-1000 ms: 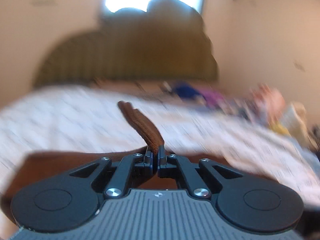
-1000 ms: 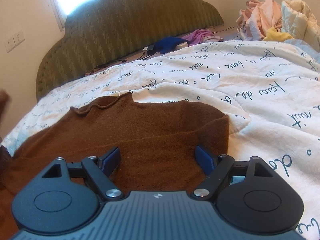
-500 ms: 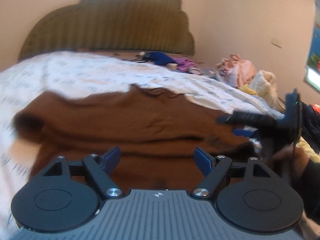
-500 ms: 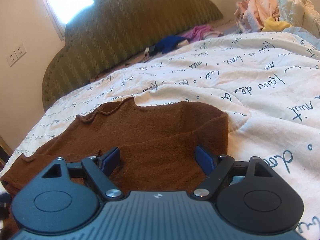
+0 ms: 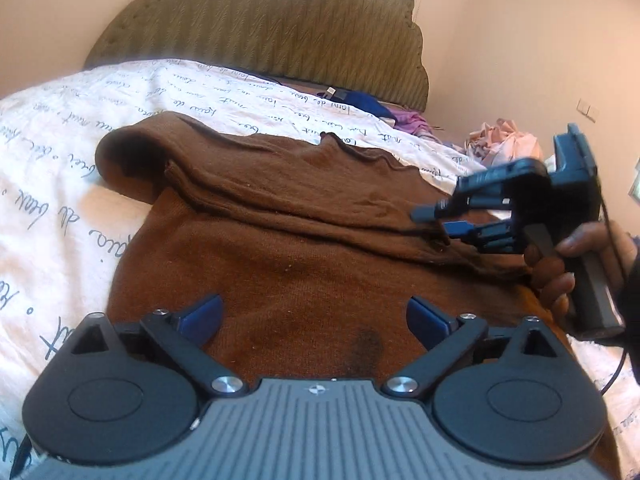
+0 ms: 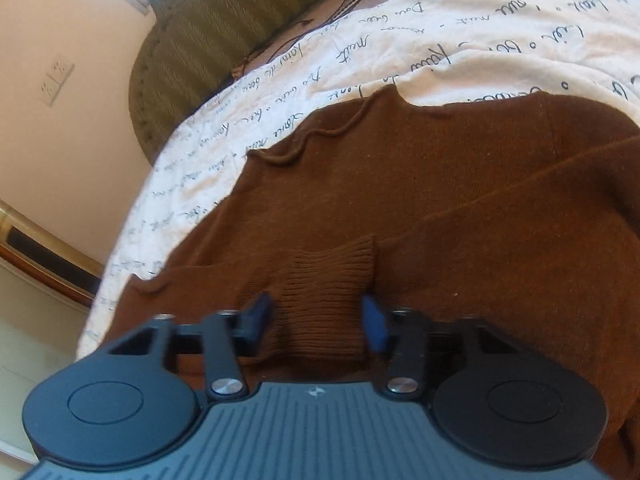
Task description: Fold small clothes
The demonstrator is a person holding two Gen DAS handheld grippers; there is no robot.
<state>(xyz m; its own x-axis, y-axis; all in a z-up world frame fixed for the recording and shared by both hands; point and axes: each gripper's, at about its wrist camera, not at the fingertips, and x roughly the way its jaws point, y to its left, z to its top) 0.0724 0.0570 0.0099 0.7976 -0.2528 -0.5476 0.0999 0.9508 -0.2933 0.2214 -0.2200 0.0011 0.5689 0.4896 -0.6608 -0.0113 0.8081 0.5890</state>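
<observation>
A brown knit sweater (image 5: 280, 248) lies spread on the white quilt (image 5: 60, 200), with one sleeve folded across its chest. My left gripper (image 5: 314, 316) hovers just over the sweater's body. Its jaws are still opening wide, and nothing sits between them. My right gripper (image 6: 316, 320) is at the ribbed cuff (image 6: 328, 280) of that folded sleeve, and its jaws are closing with the cuff between them. In the left wrist view the right gripper (image 5: 440, 220) comes in from the right, held by a hand (image 5: 560, 276), its fingertips pinching the sleeve end.
A green padded headboard (image 5: 280, 28) closes the far end of the bed. Blue and purple clothes (image 5: 368, 100) lie near it, and a heap of pale laundry (image 5: 504, 140) sits at the far right. A wall with sockets (image 6: 56, 82) runs along the left side.
My left gripper let go of the brown sleeve it held, opened wide and sank toward the sweater. My right gripper rolled, shifted to the cuff and narrowed its jaws around it.
</observation>
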